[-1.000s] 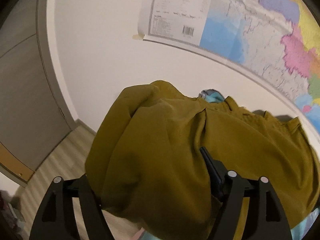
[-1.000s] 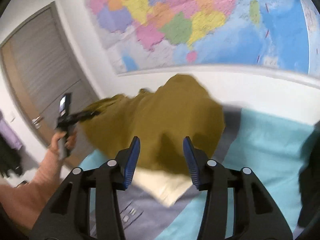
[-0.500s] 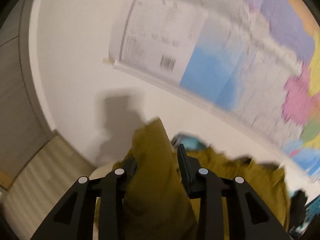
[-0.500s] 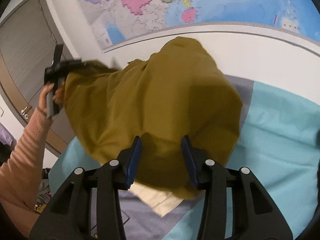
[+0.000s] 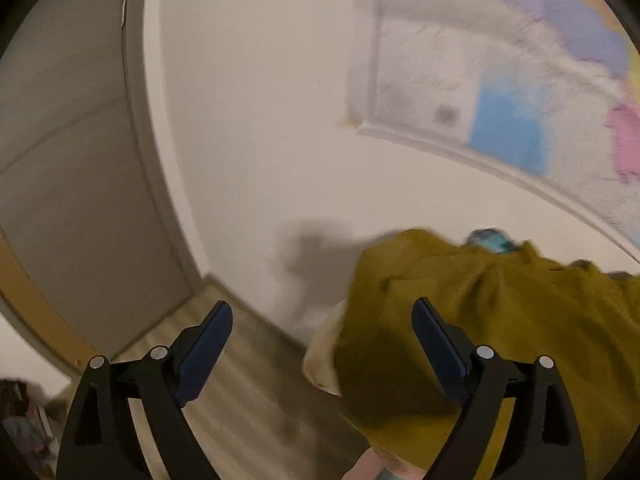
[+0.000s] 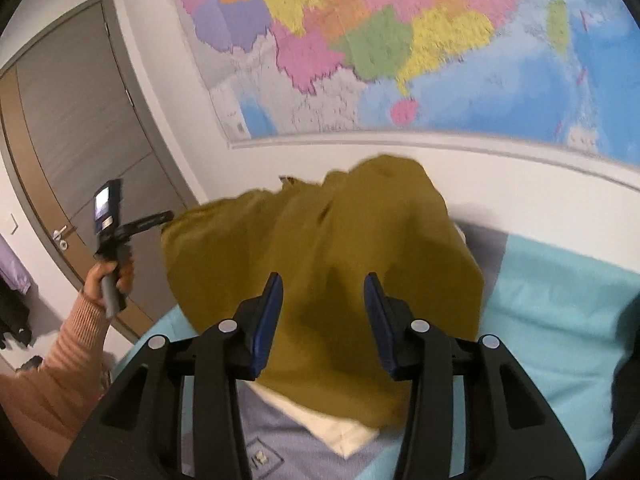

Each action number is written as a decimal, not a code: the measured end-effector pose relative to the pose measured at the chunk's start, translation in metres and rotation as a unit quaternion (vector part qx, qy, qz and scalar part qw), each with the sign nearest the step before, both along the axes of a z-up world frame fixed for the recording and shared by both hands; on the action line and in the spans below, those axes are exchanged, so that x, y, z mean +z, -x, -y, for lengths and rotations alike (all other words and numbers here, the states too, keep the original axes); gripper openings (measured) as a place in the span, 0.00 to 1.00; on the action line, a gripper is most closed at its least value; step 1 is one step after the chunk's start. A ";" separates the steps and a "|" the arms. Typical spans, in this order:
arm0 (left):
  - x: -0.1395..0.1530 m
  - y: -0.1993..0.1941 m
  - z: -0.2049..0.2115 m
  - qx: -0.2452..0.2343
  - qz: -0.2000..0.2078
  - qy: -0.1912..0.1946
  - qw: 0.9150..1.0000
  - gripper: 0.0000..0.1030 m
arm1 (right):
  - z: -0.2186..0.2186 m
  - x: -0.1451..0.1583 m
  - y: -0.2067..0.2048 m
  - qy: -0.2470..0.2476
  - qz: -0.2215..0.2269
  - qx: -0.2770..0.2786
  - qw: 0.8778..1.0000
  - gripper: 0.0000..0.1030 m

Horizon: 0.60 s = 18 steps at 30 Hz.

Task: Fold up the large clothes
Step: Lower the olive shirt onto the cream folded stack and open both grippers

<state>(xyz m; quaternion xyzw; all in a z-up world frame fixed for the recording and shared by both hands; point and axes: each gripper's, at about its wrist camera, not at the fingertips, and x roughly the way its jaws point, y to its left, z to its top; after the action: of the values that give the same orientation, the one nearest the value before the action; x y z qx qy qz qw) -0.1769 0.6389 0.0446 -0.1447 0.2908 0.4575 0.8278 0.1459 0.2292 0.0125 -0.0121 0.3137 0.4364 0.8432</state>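
A large olive-green garment (image 6: 332, 264) lies heaped on the bed, over a cream pillow (image 6: 340, 424). In the left wrist view the garment (image 5: 500, 320) fills the lower right. My left gripper (image 5: 320, 332) is open and empty, just left of the garment's edge; it also shows in the right wrist view (image 6: 160, 218), held in a hand at the left. My right gripper (image 6: 323, 320) is open and empty, above the near part of the garment.
A turquoise and grey-lilac bedsheet (image 6: 560, 300) covers the bed. A big coloured wall map (image 6: 400, 48) hangs behind it. A grey door (image 6: 80, 120) stands at the left. Wood floor (image 5: 240, 380) lies beside the bed. Dark clothing (image 6: 12, 312) hangs at far left.
My left gripper has opened and let go of the garment, which has dropped onto the bed. The left gripper swung left. The right gripper stayed open over the cloth.
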 end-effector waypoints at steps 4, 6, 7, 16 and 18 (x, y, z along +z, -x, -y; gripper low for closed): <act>0.002 -0.017 0.053 -0.085 -0.005 -0.020 0.996 0.85 | -0.017 -0.019 -0.022 0.025 -0.031 -0.012 0.999 0.42; -0.007 -0.035 0.071 -0.118 -0.021 -0.020 0.993 0.85 | -0.021 -0.040 -0.027 0.048 -0.059 -0.004 0.997 0.41; -0.014 -0.045 0.082 -0.135 -0.036 -0.026 0.990 0.85 | -0.021 -0.048 -0.026 0.053 -0.069 -0.001 0.996 0.40; -0.042 -0.071 0.083 -0.123 -0.044 -0.009 0.991 0.85 | 0.000 -0.049 -0.006 0.056 -0.105 0.022 0.993 0.40; -0.034 -0.066 0.098 -0.131 -0.034 -0.018 0.991 0.86 | 0.004 -0.038 0.000 0.036 -0.088 0.023 0.995 0.40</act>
<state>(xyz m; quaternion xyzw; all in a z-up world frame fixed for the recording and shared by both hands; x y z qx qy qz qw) -0.1107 0.5407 0.0108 -0.0749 0.3267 0.3548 0.8728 0.1462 0.2253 -0.0253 -0.0109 0.4022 0.4434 0.8009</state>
